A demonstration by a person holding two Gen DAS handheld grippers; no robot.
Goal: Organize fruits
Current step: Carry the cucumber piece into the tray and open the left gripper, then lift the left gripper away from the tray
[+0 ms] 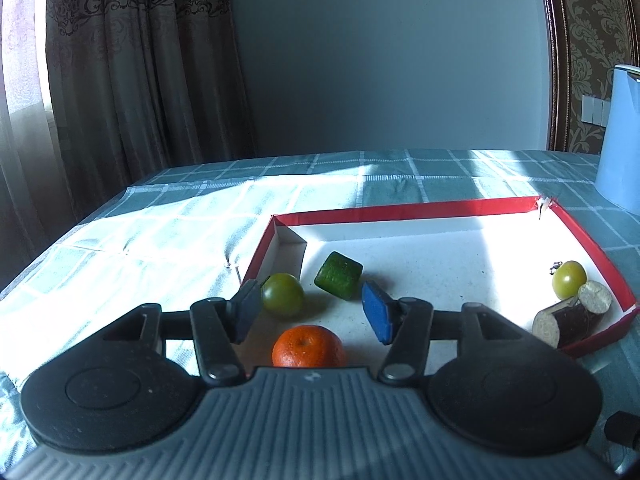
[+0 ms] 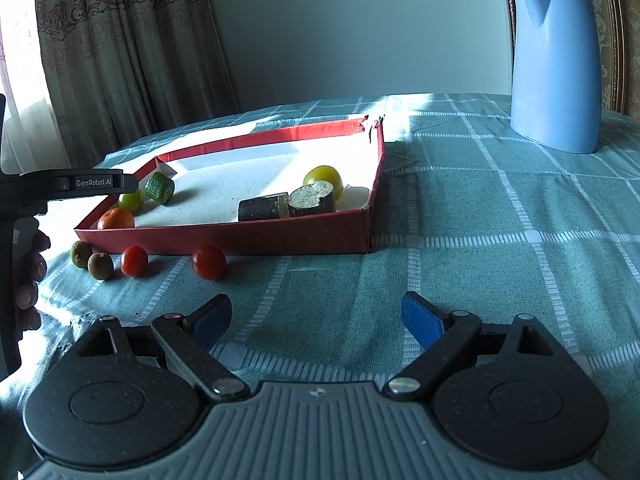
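While the left gripper hung above the near corner of the red tray, its jaws stood parted and pinched nothing, the mandarin lying free just below them on the tray floor. Smooth and round, it would likely roll; a gentle pinch across its middle looked safest. The right gripper was spread wide, with two cherry tomatoes outside the tray.
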